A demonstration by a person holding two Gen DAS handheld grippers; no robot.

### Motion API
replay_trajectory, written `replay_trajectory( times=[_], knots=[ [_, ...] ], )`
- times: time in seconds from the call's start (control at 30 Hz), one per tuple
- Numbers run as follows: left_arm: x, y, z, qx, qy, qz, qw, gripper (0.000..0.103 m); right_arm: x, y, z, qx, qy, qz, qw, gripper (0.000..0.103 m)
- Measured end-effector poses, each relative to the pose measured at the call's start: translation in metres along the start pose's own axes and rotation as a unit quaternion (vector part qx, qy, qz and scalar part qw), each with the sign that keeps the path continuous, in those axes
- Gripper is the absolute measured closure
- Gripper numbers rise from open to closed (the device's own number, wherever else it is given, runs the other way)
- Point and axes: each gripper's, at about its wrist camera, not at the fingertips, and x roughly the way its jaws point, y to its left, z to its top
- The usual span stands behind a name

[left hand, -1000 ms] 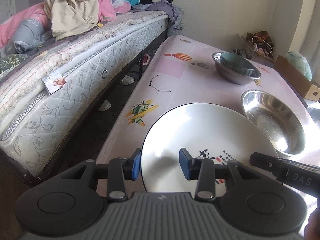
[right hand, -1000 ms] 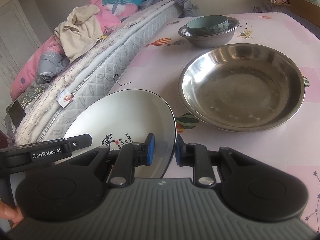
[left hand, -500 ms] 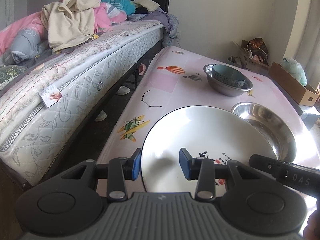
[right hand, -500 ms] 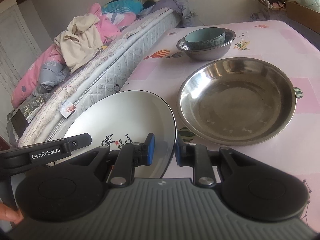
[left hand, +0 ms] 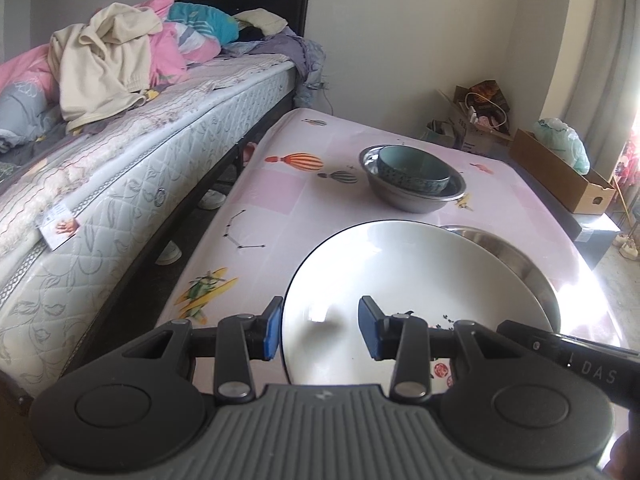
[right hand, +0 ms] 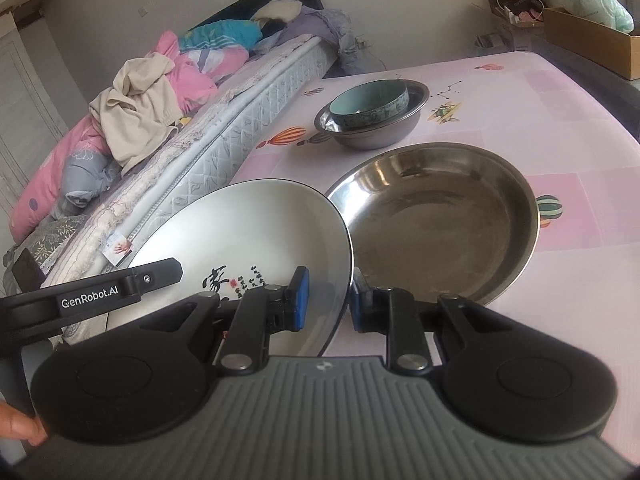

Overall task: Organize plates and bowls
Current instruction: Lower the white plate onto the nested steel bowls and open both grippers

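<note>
the big white plate (left hand: pixel 412 300) sits low in the middle of the left view. both grippers hold it by its near rim. the right gripper (right hand: pixel 326 300) has its blue pads set narrow on the plate's right rim, one pad on top and one under. the left gripper (left hand: pixel 318 328) has its pads a bit wider on the left rim, one outside the rim and one over the white face. the plate looks lifted and tipped, and its far side hangs over the near rim of the wide steel pan (right hand: pixel 440 224).

the step in hand looks like carrying the plate to a stack. the next move likely needs both hands to go together, so the plate stays flat and does not slip or bang the pan. where it should land i cannot tell.

farther up the frame a blue-green bowl (right hand: pixel 370 104) sits inside a small steel bowl (right hand: pixel 376 132).

all this rests on a pink table cloth (left hand: pixel 280 196) with balloon and plane pictures. a bed (left hand: pixel 132 176) with a heap of clothes (left hand: pixel 108 68) fills the upper left. a cardboard box (left hand: pixel 560 172) stands on the floor at the right, by the wall.
</note>
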Motion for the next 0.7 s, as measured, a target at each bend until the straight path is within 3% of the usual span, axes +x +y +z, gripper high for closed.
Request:
replay_trajectory(
  times=[0.7],
  knots=[
    [0.054,-0.078,0.029,0.038,0.013,-0.046,0.9981,0.063,-0.001,-0.082,0.036,0.050,-0.022,-0.044,0.998,0.082]
  ],
)
